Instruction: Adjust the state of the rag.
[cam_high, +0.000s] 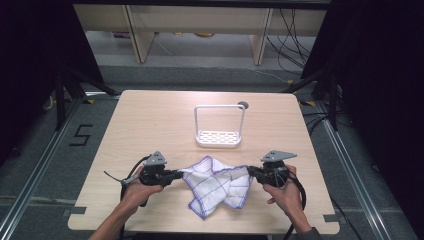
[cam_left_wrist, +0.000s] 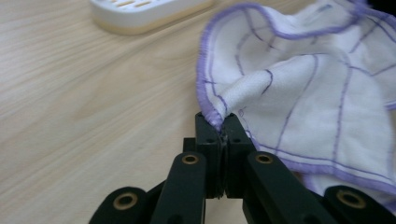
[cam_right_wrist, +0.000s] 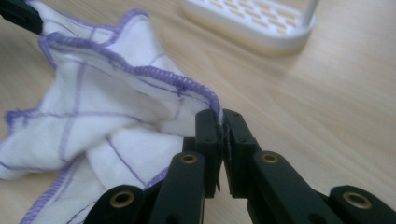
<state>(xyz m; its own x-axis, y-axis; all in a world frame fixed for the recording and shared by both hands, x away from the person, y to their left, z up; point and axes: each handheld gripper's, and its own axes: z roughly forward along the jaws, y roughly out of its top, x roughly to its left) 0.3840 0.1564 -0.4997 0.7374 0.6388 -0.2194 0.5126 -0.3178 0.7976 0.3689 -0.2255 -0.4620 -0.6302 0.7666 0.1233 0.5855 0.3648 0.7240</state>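
A white cloth (cam_high: 217, 182) with purple stitched lines and a purple hem lies crumpled near the front of the wooden table (cam_high: 150, 120), between my two grippers. My left gripper (cam_high: 180, 173) is shut on the cloth's left edge; in the left gripper view the hem of the cloth (cam_left_wrist: 299, 93) is pinched between the black jaws of the left gripper (cam_left_wrist: 223, 122). My right gripper (cam_high: 250, 171) is shut on the cloth's right edge, and the right gripper view has the hem of the cloth (cam_right_wrist: 116, 112) caught at the tips of the right gripper (cam_right_wrist: 220, 119).
A white rack (cam_high: 219, 125) with a slotted base and a tall wire handle stands just behind the cloth at the table's middle. Its base appears as the rack (cam_left_wrist: 140, 11) and the rack (cam_right_wrist: 252, 21) in the gripper views. A small dark round hole (cam_high: 243, 105) sits behind it.
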